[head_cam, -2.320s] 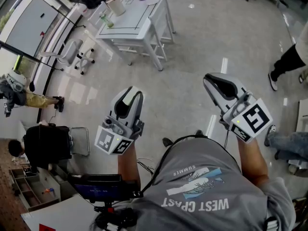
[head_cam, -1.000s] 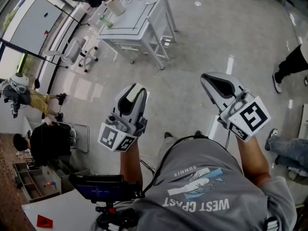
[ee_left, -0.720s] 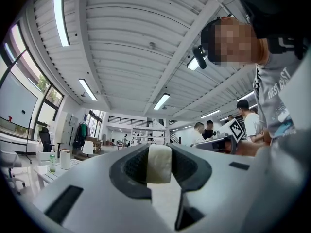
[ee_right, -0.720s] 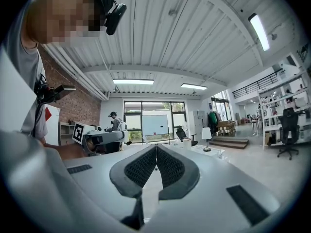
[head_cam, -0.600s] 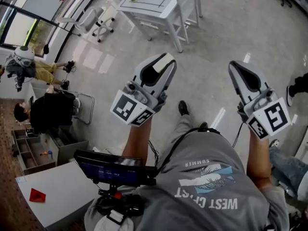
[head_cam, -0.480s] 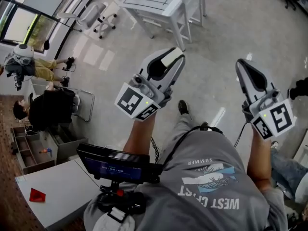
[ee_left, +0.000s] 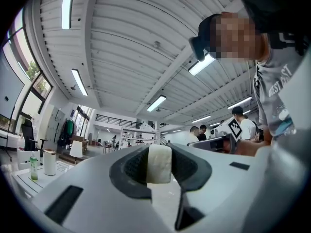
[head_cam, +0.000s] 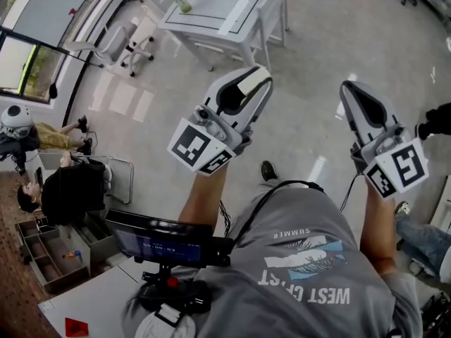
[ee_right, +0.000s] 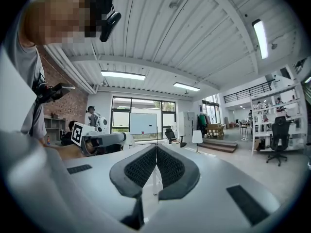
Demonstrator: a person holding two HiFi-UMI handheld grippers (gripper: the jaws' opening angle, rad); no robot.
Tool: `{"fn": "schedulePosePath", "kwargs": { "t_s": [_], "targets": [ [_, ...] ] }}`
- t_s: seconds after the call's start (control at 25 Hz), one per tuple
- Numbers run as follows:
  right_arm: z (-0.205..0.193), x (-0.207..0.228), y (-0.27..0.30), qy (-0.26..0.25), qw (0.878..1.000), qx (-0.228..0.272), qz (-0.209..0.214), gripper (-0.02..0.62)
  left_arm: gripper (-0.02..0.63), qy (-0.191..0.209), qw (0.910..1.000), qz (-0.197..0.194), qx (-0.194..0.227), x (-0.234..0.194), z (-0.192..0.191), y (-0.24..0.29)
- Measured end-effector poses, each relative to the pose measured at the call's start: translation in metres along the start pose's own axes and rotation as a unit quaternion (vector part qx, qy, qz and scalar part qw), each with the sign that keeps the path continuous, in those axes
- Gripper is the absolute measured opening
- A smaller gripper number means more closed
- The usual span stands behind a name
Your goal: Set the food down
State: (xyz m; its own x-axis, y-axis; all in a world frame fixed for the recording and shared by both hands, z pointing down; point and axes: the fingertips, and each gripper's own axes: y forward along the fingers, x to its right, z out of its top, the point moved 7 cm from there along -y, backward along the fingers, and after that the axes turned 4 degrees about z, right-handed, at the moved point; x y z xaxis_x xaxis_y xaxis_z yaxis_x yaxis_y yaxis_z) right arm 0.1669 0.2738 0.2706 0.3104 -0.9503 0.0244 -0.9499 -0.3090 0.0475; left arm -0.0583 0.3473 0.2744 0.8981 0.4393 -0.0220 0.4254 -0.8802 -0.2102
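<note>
So the left gripper [head_cam: 252, 80] is pinching a pale white chunk of food [ee_left: 159, 163] between its jaws at a middling gap. It's holding it up in mid-air, I'm guessing because there's nothing underneath yet to set it on. The right gripper [ee_right: 156, 165] is hanging alongside empty with its jaws pressed together, and the white surface [head_cam: 211, 11] is sitting well ahead, which is probably where the food is going.
</note>
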Motion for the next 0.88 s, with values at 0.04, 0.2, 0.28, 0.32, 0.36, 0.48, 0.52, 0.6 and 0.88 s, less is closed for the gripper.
{"fn": "schedulePosePath", "kwargs": {
  "t_s": [0.04, 0.2, 0.28, 0.32, 0.36, 0.48, 0.52, 0.6, 0.88],
  "targets": [
    [0.003, 0.000, 0.008, -0.002, 1.000, -0.001, -0.005, 0.008, 0.100, -0.001, 1.0000, -0.005, 0.002, -0.010, 0.001, 0.001],
    [0.009, 0.000, 0.041, -0.009, 1.000, -0.001, -0.020, 0.008, 0.100, -0.005, 0.9998, -0.017, 0.006, -0.047, 0.004, 0.004],
    [0.011, -0.001, 0.051, -0.013, 1.000, -0.003, -0.028, 0.008, 0.100, -0.006, 0.9996, -0.026, 0.007, -0.058, 0.002, 0.005],
    [0.011, -0.002, 0.055, -0.014, 0.999, -0.004, -0.031, 0.008, 0.101, -0.006, 0.9995, -0.030, 0.008, -0.062, 0.002, 0.006],
    [0.011, -0.002, 0.059, -0.016, 0.999, -0.006, -0.033, 0.008, 0.100, -0.006, 0.9994, -0.033, 0.009, -0.066, 0.002, 0.007],
    [0.010, 0.004, 0.069, -0.020, 0.999, -0.012, -0.035, 0.008, 0.101, -0.003, 0.9993, -0.034, 0.013, -0.077, 0.001, 0.012],
    [0.011, 0.008, 0.071, -0.020, 0.999, -0.013, -0.035, 0.008, 0.101, -0.002, 0.9993, -0.034, 0.014, -0.080, 0.002, 0.015],
    [0.013, 0.017, 0.075, -0.019, 0.999, -0.015, -0.035, 0.008, 0.100, -0.002, 0.9994, -0.031, 0.012, -0.085, 0.002, 0.022],
    [0.019, 0.054, 0.092, -0.021, 1.000, -0.013, -0.009, 0.008, 0.100, 0.004, 0.9999, -0.007, 0.006, -0.098, 0.000, 0.051]
  ]
}}
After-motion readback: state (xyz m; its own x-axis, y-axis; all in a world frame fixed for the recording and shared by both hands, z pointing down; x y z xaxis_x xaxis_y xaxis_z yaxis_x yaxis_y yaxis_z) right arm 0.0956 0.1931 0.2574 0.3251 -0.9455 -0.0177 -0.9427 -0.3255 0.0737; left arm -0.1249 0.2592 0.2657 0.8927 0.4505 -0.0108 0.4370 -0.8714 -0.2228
